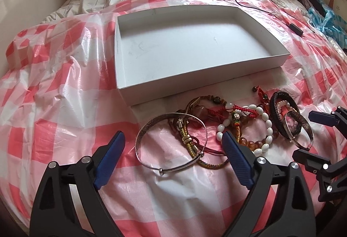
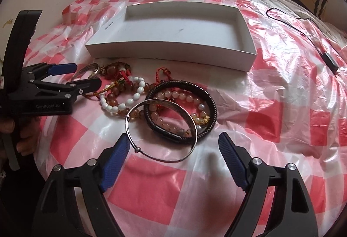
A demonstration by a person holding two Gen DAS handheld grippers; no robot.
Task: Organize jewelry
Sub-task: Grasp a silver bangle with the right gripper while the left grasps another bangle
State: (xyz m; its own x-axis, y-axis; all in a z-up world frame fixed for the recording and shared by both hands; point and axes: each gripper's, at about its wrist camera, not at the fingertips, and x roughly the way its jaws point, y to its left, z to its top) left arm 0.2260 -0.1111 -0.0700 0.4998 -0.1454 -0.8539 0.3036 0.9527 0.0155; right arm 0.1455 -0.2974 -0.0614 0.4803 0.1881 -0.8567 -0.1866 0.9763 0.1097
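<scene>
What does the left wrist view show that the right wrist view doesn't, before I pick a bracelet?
Only the left wrist view: the gold-and-green braided cord bracelet under the silver bangle nearest the left gripper, and blue fabric at the bed's right edge.

Only the right wrist view: the person's hand holding the left gripper, and the pinkish bead bracelet inside the black leather band.

Both: the empty white box, white oval-bead bracelet, black cable, and both grippers open, holding nothing.

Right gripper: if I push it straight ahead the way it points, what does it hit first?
Most likely the silver bangle lying just ahead of the open right gripper, then the black bracelet behind it. Depth is hard to judge here.
</scene>
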